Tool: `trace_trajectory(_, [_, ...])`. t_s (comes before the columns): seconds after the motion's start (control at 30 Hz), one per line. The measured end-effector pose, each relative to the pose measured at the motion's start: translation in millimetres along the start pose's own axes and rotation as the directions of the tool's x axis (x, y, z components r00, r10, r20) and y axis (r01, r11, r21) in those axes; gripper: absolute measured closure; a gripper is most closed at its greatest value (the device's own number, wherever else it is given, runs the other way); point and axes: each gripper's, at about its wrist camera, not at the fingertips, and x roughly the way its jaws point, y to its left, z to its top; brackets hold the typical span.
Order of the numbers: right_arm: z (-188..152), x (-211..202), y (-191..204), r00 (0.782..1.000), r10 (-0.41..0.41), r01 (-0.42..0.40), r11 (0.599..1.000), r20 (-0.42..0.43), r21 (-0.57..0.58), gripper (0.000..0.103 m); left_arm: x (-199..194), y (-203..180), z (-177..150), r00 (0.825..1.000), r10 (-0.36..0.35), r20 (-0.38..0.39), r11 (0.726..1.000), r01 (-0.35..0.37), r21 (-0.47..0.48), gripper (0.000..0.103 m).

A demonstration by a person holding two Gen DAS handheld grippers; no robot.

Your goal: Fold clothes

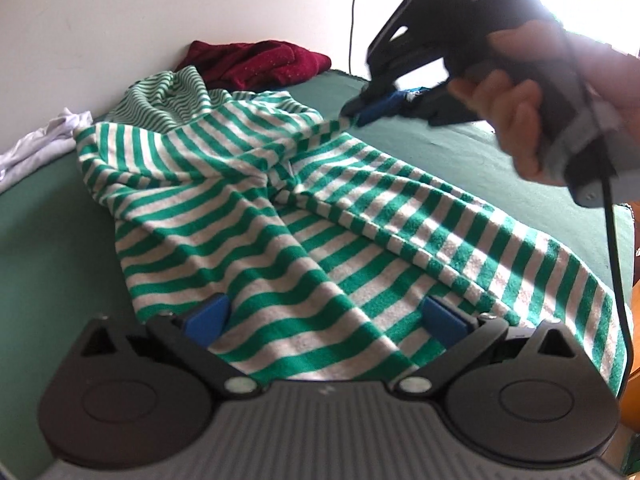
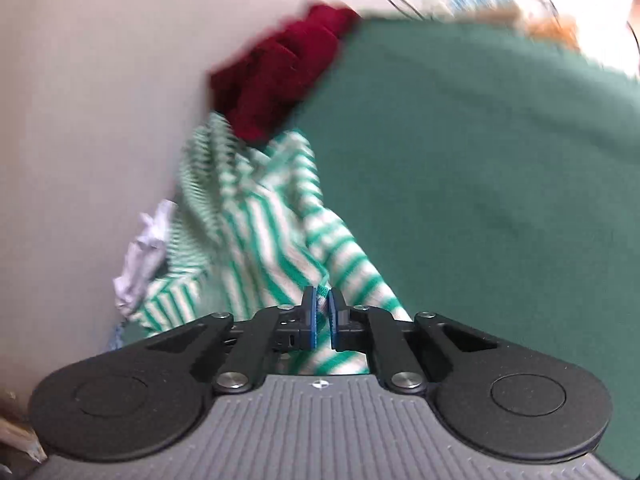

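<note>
Now: right gripper [image 2: 322, 312] pinching striped garment [image 1: 280, 232] edge.
Left gripper [image 1: 326, 316] spread wide, garment lying between its fingers.

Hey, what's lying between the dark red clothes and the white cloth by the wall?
In the left wrist view, the green striped garment's finely striped bunched part lies between the dark red clothes and the white cloth.

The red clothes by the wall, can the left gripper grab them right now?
Probably not yet. The left gripper is open, jaws wide over the near end of the striped garment, and the dark red clothes lie past it by the wall. Nothing blocks the way; it would just need to move forward over the stripes.
</note>
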Motion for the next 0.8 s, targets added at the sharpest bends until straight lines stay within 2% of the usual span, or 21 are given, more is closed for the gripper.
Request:
trace_trajectory(0.1, [-1.7,13.5,-2.6,0.995,-0.095,0.093,0.99,-0.015,-0.105,0.097,-0.6,0.4,-0.4,1.0,-0.007,0.001,1.0,0.007,0.005,0.001])
trace_trajectory(0.13, [-2.7,16.3,-2.9,0.994,-0.107,0.105,0.984,-0.005,-0.145,0.101,-0.8,0.5,-0.5,1.0,-0.009,0.001,1.0,0.009,0.006,0.001])
trace_trajectory(0.2, [-4.6,19.9,-2.7,0.992,-0.124,0.127,0.966,0.026,-0.226,0.096,-1.2,0.3,-0.9,1.0,-0.009,0.001,1.0,0.009,0.007,0.001])
trace_trajectory(0.27, [-8.0,2.0,6.2,0.989,-0.118,0.139,0.952,0.09,-0.274,0.077,-1.6,0.0,-1.3,1.0,-0.009,0.001,1.0,0.009,0.009,0.001])
trace_trajectory(0.3, [-9.8,-7.6,10.9,0.986,-0.113,0.145,0.944,0.123,-0.296,0.076,-1.7,-0.1,-1.5,1.0,-0.009,0.001,1.0,0.009,0.009,0.001])
trace_trajectory(0.47, [-23.6,7.7,28.3,0.999,-0.011,-0.002,0.919,-0.031,-0.394,0.079,-1.6,-0.6,-1.1,1.0,-0.006,0.0,1.0,0.006,0.012,0.001])
trace_trajectory(0.5, [-22.6,14.5,23.1,0.999,-0.049,0.036,0.919,-0.022,-0.393,0.08,-1.5,-0.9,-0.8,1.0,-0.004,-0.002,1.0,0.004,0.012,0.001])
trace_trajectory(0.53, [-21.1,21.7,16.9,0.996,-0.094,0.083,0.918,-0.009,-0.388,0.094,-3.1,-2.1,-2.0,1.0,0.005,-0.004,1.0,-0.005,0.007,0.001])
trace_trajectory(0.57, [-16.7,22.1,10.0,0.994,-0.106,0.105,0.921,0.016,-0.375,0.103,-4.6,-3.2,-3.1,1.0,0.015,-0.007,1.0,-0.015,0.002,0.001])
trace_trajectory(0.6, [-12.0,21.6,3.0,0.992,-0.115,0.122,0.924,0.042,-0.361,0.103,-6.2,-4.4,-4.3,1.0,0.024,-0.009,1.0,-0.024,-0.003,0.001])
trace_trajectory(0.63, [-8.9,18.1,1.3,0.992,-0.12,0.125,0.931,0.036,-0.342,0.093,-7.8,-5.6,-5.5,0.999,0.033,-0.012,0.999,-0.033,-0.009,0.001])
trace_trajectory(0.67, [-9.7,14.5,1.7,0.998,-0.067,0.063,0.94,0.0,-0.334,0.087,-9.4,-6.7,-6.6,0.999,0.042,-0.015,0.999,-0.042,-0.014,0.001])
trace_trajectory(0.7, [-11.0,10.9,2.3,0.999,-0.005,-0.008,0.945,-0.04,-0.326,0.087,-11.0,-7.9,-7.8,0.999,0.051,-0.017,0.999,-0.051,-0.019,0.001])
trace_trajectory(0.8, [-24.3,10.8,7.2,0.996,-0.015,-0.023,0.909,-0.089,-0.416,0.085,-15.6,-12.6,-11.1,0.996,0.083,-0.021,0.996,-0.084,-0.021,0.001])
